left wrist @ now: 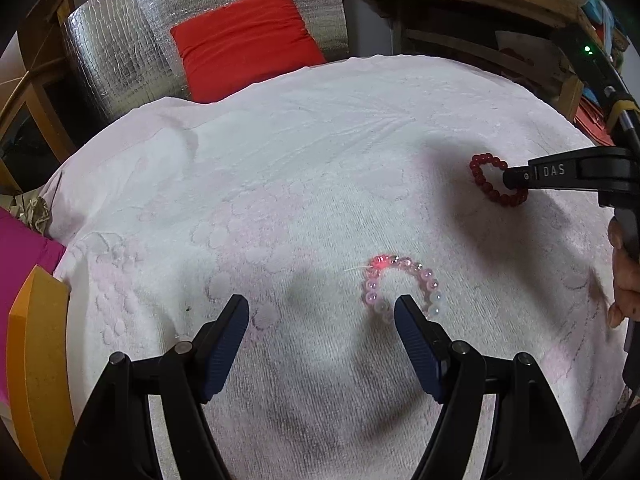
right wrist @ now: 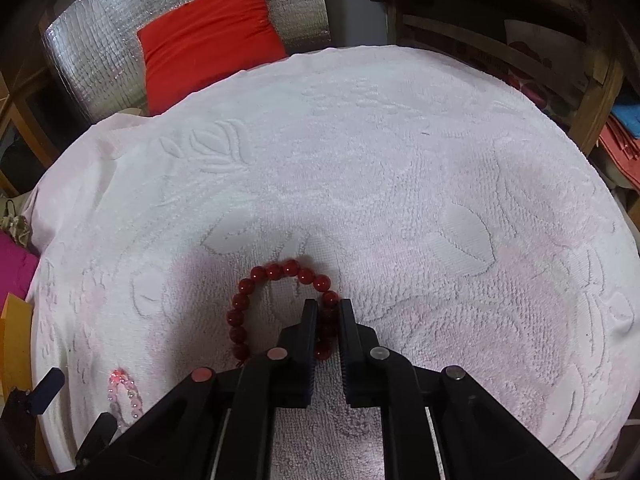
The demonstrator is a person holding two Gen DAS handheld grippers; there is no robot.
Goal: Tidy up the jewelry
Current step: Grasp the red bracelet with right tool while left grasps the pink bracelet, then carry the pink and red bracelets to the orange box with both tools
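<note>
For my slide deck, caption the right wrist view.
Right hand-held gripper shut on red bead bracelet lying on white towel.

My left gripper [left wrist: 322,312] points downward and its jaws stand wide apart, gripping nothing. My right gripper [right wrist: 327,312] also tilts down, with its jaws closed on red beads.

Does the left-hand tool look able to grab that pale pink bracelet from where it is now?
Probably yes. The left tongs stand open just above the towel, the pink bracelet lies beside one tip with nothing over it, and the right tongs are off pinching the red bracelet.
</note>
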